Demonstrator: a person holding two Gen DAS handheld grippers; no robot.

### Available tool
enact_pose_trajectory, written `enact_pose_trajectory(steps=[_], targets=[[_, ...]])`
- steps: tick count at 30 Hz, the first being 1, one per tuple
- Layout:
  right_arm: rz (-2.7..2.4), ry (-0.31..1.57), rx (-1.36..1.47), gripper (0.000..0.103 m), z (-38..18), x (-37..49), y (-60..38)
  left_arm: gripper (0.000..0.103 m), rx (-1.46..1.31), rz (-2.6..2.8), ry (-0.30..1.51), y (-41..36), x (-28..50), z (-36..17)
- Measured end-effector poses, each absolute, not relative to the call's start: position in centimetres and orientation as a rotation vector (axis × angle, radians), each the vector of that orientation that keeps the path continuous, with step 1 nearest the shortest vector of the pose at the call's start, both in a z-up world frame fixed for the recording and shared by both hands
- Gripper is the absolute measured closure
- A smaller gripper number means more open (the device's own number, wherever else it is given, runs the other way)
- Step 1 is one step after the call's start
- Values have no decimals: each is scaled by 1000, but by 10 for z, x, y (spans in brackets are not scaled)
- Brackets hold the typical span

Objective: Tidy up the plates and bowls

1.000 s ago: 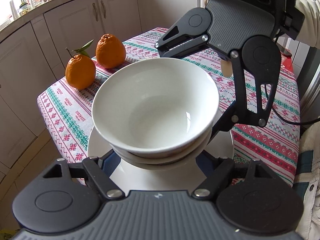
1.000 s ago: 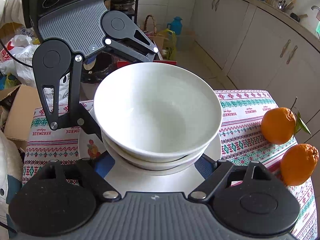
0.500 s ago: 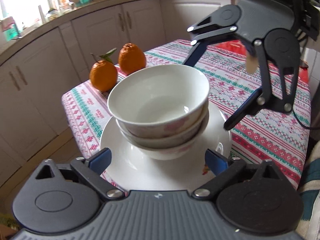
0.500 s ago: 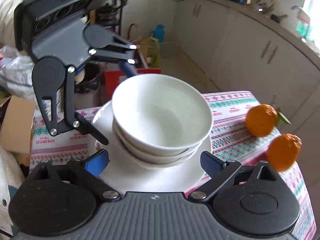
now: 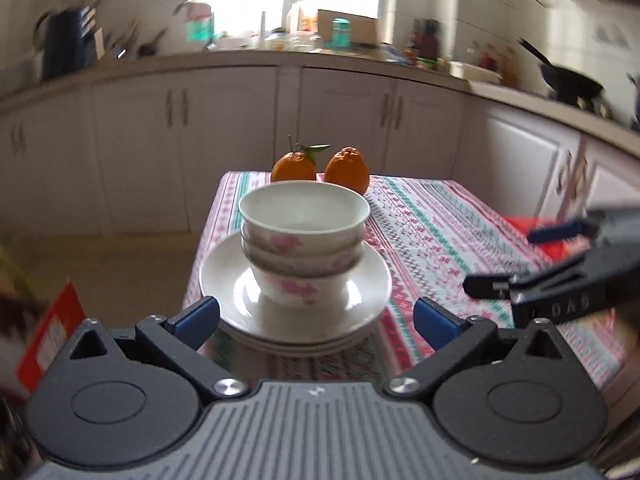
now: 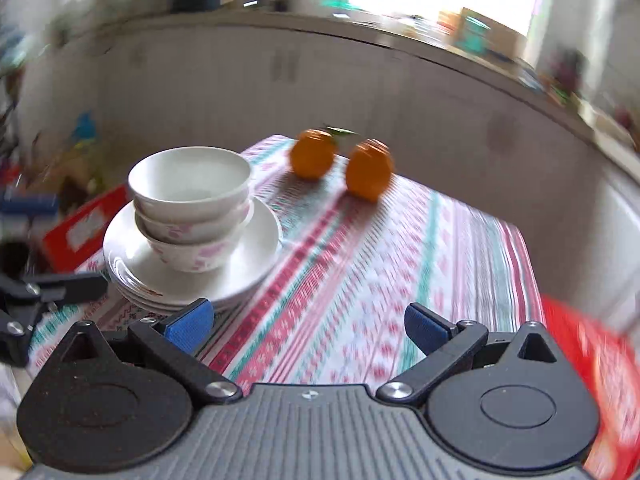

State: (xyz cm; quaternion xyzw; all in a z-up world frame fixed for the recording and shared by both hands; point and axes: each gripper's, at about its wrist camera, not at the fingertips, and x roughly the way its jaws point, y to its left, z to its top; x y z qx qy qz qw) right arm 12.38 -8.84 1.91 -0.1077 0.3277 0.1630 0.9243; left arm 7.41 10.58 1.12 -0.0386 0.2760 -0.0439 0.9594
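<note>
— Bowls (image 5: pixel 304 240) sit nested, three deep, on a stack of plates (image 5: pixel 360 280) near the corner of the desk (image 5: pixel 460 248), on the striped cloth. Which tongs are closer?

— By my reading, the left tongs (image 5: pixel 316 316). The stack lies straight ahead of them, centred between the blue tips, just beyond them. They gape wide and hold nothing.

— And the right tongs (image 6: pixel 308 320)?

— Also spread wide and empty. From them the stack lies ahead and off to the left; their left tip is just beside the plate rim, while the gap itself faces bare cloth.

— Any long axis to mind?

— None; everything is round, and the pile stands upright. The two oranges (image 5: pixel 320 166) stand well behind it.

— So is anything left to do?

— It looks finished. If the pile needs a nudge, the left side is already lined up.
</note>
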Motion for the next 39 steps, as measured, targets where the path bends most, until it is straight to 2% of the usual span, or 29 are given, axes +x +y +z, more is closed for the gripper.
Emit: enact_pose_trajectory(steps=[3, 12, 39], targets=[[294, 669, -179, 0, 18, 102, -98, 1, -91, -11, 580, 90, 71, 10], [282, 612, -159, 0, 38, 75, -107, 1, -23, 70, 494, 64, 27, 34], [251, 584, -163, 0, 45, 69, -99, 1, -47, 116, 507, 68, 28, 40]])
